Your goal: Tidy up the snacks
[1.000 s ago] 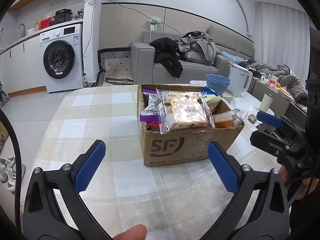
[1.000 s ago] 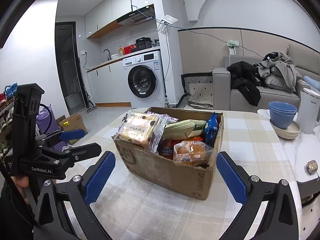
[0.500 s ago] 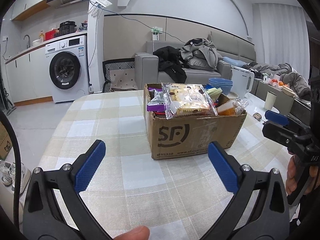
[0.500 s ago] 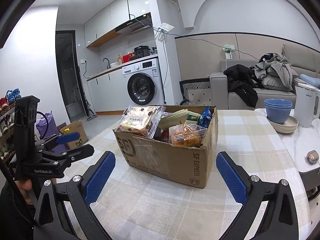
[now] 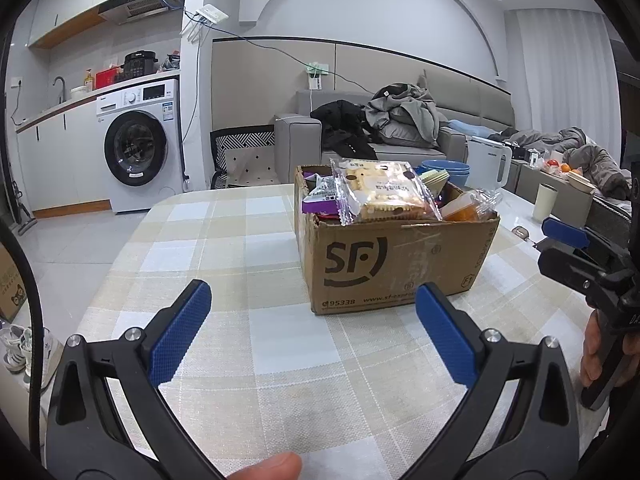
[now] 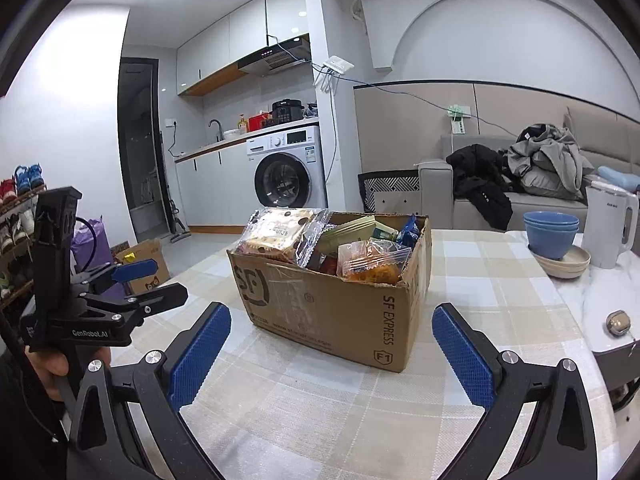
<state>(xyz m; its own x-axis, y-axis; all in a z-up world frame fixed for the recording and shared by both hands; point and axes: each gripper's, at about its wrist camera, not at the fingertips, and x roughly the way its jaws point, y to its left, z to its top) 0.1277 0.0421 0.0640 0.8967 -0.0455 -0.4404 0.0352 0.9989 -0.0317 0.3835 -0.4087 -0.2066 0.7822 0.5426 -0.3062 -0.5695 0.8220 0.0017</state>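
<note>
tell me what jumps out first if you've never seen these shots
A cardboard box printed with SF, stuffed with snack packets, sits mid-table on the checked tablecloth; a clear biscuit pack lies on top. Both tools, left tool and right tool, hang open short of the box. Behind, a white washing machine stands left of a clothes-strewn sofa.
</note>
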